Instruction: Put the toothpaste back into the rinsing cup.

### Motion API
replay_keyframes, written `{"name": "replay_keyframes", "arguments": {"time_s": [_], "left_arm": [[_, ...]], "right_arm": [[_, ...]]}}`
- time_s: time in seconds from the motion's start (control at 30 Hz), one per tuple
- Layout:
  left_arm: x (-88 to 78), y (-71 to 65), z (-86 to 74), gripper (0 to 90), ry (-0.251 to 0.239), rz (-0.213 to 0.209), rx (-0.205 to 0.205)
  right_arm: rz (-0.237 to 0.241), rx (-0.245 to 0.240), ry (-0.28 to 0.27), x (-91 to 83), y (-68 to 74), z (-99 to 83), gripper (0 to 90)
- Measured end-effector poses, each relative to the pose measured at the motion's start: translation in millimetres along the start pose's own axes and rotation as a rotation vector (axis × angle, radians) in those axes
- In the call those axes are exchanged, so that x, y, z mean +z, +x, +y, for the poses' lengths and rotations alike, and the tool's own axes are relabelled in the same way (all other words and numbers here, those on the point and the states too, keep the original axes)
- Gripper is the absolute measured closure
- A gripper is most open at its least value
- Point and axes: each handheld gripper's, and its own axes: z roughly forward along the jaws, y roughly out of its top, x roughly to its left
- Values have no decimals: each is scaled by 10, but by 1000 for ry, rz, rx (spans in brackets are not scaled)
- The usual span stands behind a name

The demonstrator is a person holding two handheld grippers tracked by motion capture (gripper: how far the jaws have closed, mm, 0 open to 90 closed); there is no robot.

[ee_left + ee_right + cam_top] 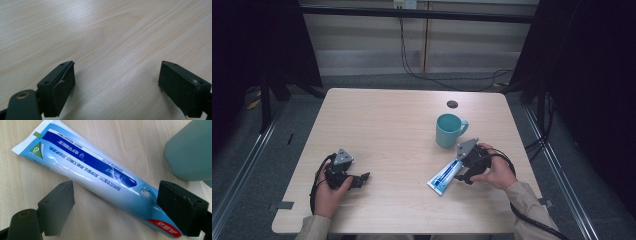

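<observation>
Your right hand-held gripper (115, 202), jaws spread and empty, straddles the toothpaste tube (95, 172) lying flat on the counter (387, 125), just near of the teal mug (448, 130). Grasp approach; next, close across the glossy blue-white body. Left hand-held gripper (116, 85) rests open.

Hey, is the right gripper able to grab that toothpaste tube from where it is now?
Probably yes. The right gripper has its jaws open on either side of the toothpaste tube lying flat on the table, with nothing between them; the teal mug stands just beside.
</observation>
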Motion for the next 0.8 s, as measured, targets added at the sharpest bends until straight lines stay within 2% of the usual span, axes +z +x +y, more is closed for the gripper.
{"name": "replay_keyframes", "arguments": {"time_s": [0.27,0.3,0.37,0.6,0.67,0.8], "left_arm": [[0,0,0,136,0,0,0],[0,1,0,137,0,-1,0],[0,0,0,137,0,0,0],[1,0,-1,136,-1,0,0],[0,0,0,137,0,0,1],[0,0,0,137,0,0,0]], "right_arm": [[2,-24,3,48,-34,26,142],[5,-40,-6,72,-41,34,140],[32,-42,-14,87,-40,43,139],[68,-54,-9,120,-56,68,141],[65,-62,-5,124,-59,77,141],[85,-67,18,145,-40,109,141]]}}
